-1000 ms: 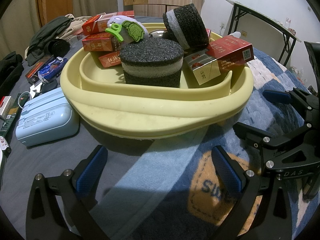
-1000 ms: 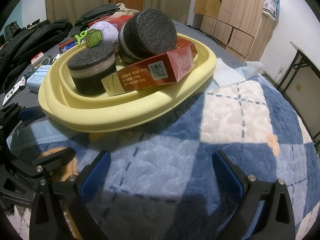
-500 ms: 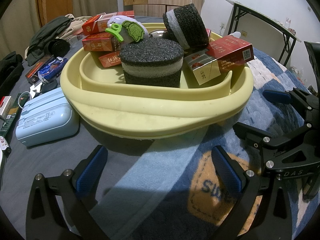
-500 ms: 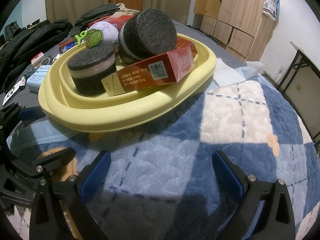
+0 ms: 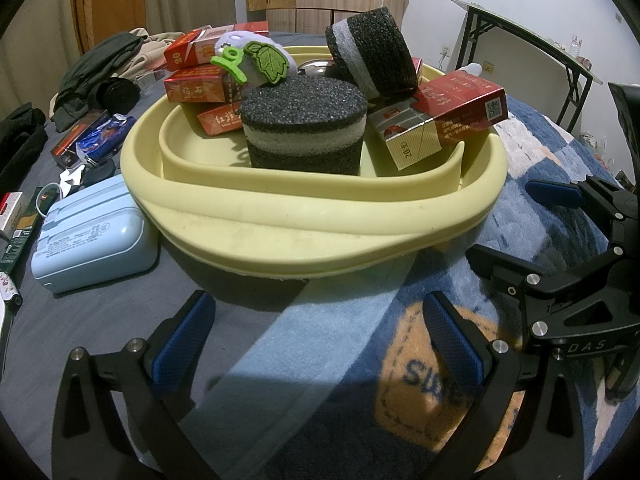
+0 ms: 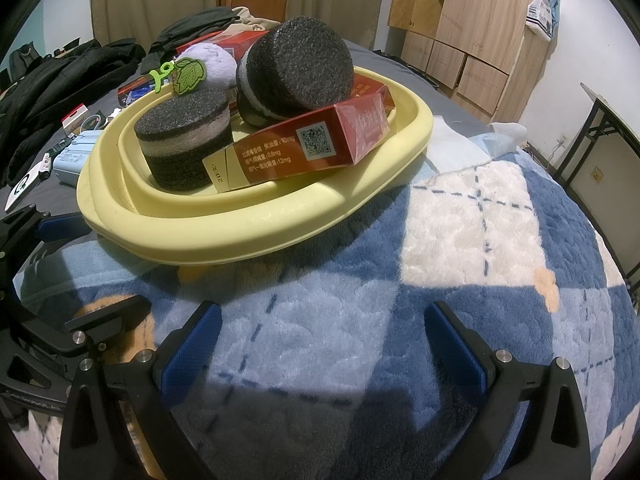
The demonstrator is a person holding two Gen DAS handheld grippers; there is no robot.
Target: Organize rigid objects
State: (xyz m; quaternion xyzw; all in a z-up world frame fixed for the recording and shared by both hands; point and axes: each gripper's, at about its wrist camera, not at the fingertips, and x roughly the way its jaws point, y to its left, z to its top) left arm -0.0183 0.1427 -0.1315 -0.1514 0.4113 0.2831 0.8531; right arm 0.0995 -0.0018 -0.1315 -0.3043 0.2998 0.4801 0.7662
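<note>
The pale yellow oval basin (image 5: pixel 312 220) looks like smooth, matt plastic or rubber, faintly scuffed, and in it the two black-and-grey cylinders of foam (image 5: pixel 304 128) (image 6: pixel 294 70) are coarse and porous, while the red cigarette cartons (image 6: pixel 304 146) are glossy printed card. The lilac plush ball with a green felt leaf (image 6: pixel 200 66) is soft cloth, and the blue-and-white checked blanket (image 6: pixel 460 240) beneath is thick, fuzzy fleece. The light blue rounded case (image 5: pixel 92 236) is smooth matt plastic, and the cupboards (image 6: pixel 476 20) are pale wood-grain board.
</note>
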